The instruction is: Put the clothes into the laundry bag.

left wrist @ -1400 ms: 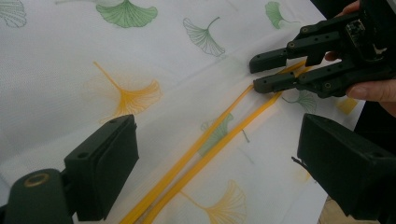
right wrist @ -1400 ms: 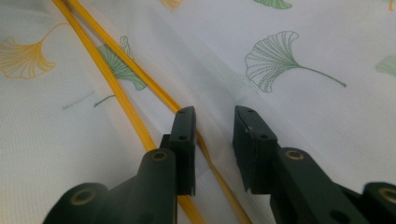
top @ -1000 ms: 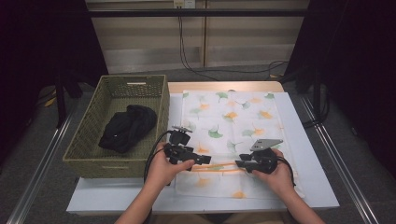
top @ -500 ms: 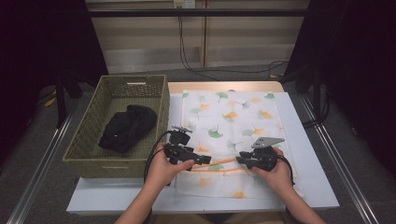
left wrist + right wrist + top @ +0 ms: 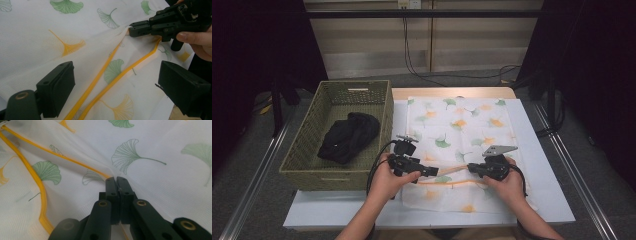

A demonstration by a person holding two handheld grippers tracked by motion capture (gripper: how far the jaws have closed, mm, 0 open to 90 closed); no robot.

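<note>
Basket: a green woven basket (image 5: 307,150) stood on the left side of the table, just beside the cloth.
In the basket: a black bundle of clothing (image 5: 348,136) lay inside it, near the middle.
Cloth: a white cloth (image 5: 462,125) with green and orange leaf shapes lay spread flat on the white table (image 5: 552,200), to the right of the basket.
Orange edge: an orange edge band (image 5: 100,75) ran across the near part of the cloth, folded back so two orange lines lay side by side.
Right tongs: the right gripper (image 5: 473,168) had just been closing, and its jaws were now pressed together on a pinch of the cloth, right where the orange band ended. The cloth puckered up a little at the tips (image 5: 117,181).
Left tongs: the left gripper (image 5: 115,82) had its jaws wide apart. The cloth and the two orange lines lay between them and under them, but the pads (image 5: 58,87) were not squeezing anything.
The two tongs: they pointed at each other over the near part of the cloth, close together, with the orange band between them.
Hands: one hand held each gripper from the near edge of the table.
Around: black cables (image 5: 412,60) lay on the floor past the table.
In the way: nothing lay on the cloth between the tongs and the basket.
</note>
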